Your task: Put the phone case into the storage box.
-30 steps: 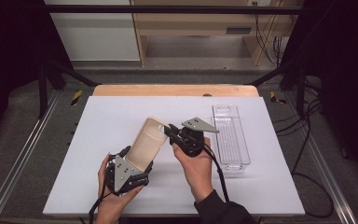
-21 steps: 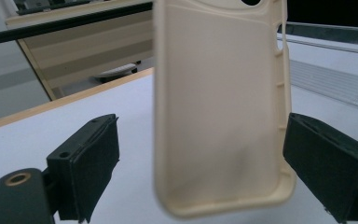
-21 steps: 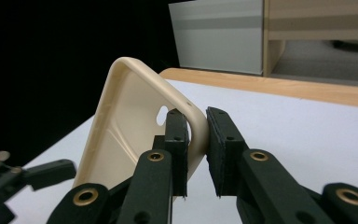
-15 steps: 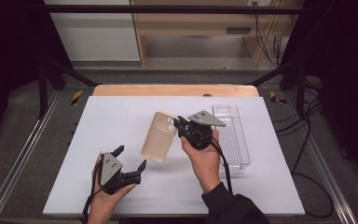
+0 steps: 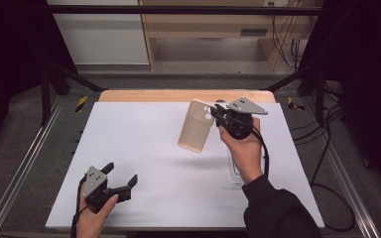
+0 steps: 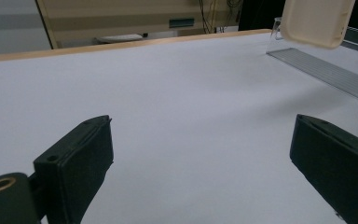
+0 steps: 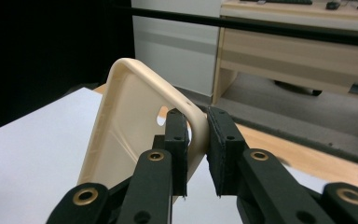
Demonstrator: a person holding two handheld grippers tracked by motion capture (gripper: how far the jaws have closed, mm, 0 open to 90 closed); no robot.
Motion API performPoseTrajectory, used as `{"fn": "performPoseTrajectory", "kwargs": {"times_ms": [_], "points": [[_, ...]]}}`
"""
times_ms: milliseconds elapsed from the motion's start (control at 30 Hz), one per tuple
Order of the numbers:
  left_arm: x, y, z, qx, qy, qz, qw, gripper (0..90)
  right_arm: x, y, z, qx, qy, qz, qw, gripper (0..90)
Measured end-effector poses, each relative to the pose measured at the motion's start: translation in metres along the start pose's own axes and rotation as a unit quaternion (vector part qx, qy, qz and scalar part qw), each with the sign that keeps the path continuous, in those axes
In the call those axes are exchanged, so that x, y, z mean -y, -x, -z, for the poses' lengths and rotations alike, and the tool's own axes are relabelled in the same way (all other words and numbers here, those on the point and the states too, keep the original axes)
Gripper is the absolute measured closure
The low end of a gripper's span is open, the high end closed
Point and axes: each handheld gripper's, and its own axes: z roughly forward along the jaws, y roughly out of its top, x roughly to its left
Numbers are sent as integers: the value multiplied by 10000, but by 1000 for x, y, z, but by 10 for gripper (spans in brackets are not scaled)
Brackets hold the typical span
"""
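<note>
A beige phone case (image 5: 195,130) hangs tilted above the white table (image 5: 144,134), its camera cut-out end pinched in my right gripper (image 5: 216,113), which is shut on it. In the right gripper view the case's rim (image 7: 144,84) sits between the pads of that gripper (image 7: 197,122). My left gripper (image 5: 121,173) rests low near the front left edge, open; its jaws have just been opening, with nothing between them. From the left gripper (image 6: 203,126) the case (image 6: 314,21) shows far off at the upper right.
A clear plastic tray (image 5: 235,174) lies on the right side of the table, mostly behind the right hand; its long wall (image 6: 326,70) runs across the left gripper view. A wooden strip (image 5: 178,95) edges the table's far side.
The right gripper has lifted the phone case and carried it farther back and right. The left gripper has drawn away from the case toward the front left corner.
</note>
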Motion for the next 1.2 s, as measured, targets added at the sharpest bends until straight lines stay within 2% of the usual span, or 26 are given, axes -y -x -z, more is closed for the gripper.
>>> {"fn": "performPoseTrajectory", "kwargs": {"times_ms": [233,400,733,833,1200], "points": [[5,-11,3,-135,-24,225,9997,52,-15,19,9,85,76,226,9997,789],[5,-13,3,-136,-46,221,9997,53,-27,26,13,147,78,568,9982,789],[7,-14,2,-138,-70,230,9996,53,-43,42,20,291,41,990,9947,789],[6,-14,1,-131,-80,207,9997,53,-45,47,22,318,24,1095,9935,788],[7,-17,0,-129,-42,100,9999,54,-47,66,32,467,0,1238,9912,789]]}}
